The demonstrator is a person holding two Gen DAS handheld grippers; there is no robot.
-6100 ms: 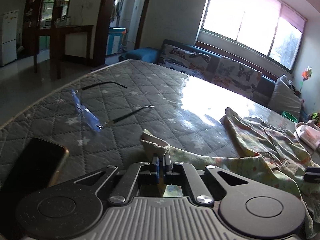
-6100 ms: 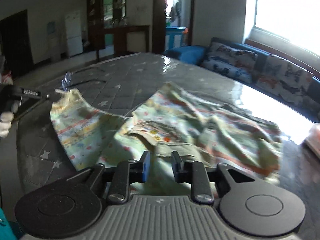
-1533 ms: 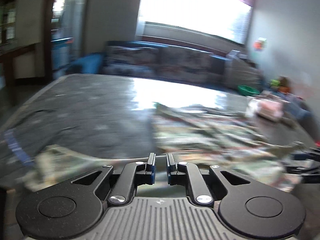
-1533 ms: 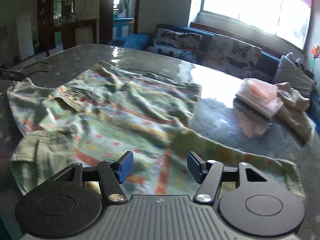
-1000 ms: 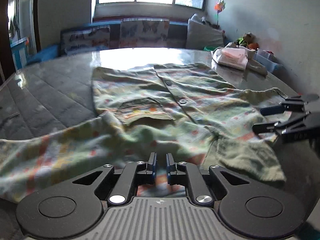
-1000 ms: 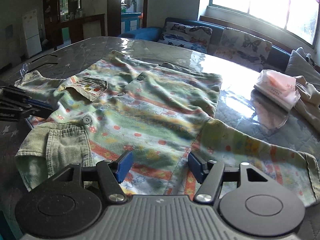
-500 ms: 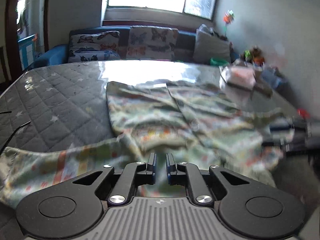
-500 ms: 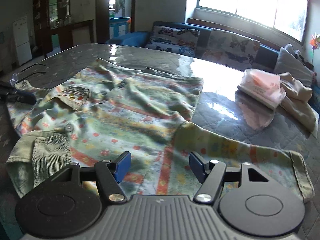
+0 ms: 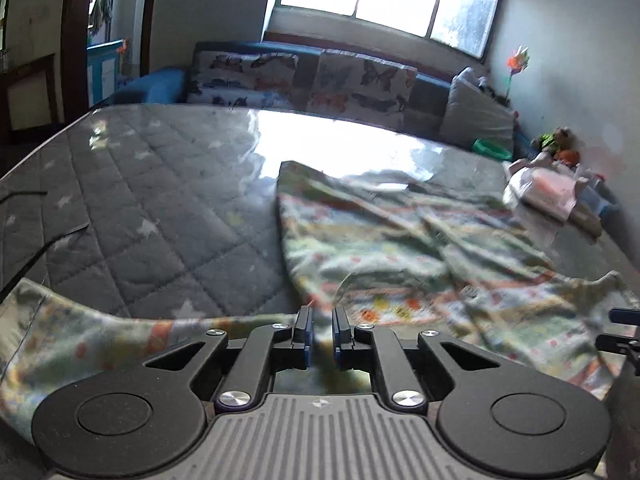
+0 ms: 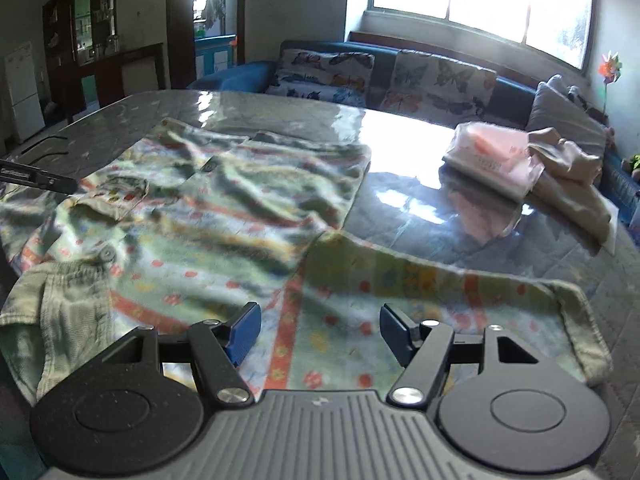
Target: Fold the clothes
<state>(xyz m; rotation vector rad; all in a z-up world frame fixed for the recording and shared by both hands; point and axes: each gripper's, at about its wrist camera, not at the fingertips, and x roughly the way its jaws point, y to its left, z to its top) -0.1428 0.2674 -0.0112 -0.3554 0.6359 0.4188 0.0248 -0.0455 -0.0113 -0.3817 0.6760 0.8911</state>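
Observation:
A green flower-print button shirt (image 10: 224, 208) with orange stripes lies spread face up on the grey quilted table (image 10: 460, 240); it also shows in the left wrist view (image 9: 400, 248). My left gripper (image 9: 321, 334) hovers over the shirt's left sleeve (image 9: 80, 344), its jaws narrowly parted with nothing between them. My right gripper (image 10: 320, 330) is wide open and empty just above the right sleeve (image 10: 460, 292). The left gripper's tip (image 10: 36, 178) shows at the far left in the right wrist view. The right gripper's tip (image 9: 620, 330) shows at the right edge in the left wrist view.
A pink plastic-wrapped packet (image 10: 492, 156) and a beige garment (image 10: 568, 184) lie at the table's right. A blue sofa with butterfly cushions (image 10: 400, 76) stands behind the table. Thin black cords (image 9: 40, 236) lie on the table's left.
The left wrist view has swung left, showing more bare table. The right gripper has stayed open over the right sleeve, shifting slightly. The shirt has stayed spread out.

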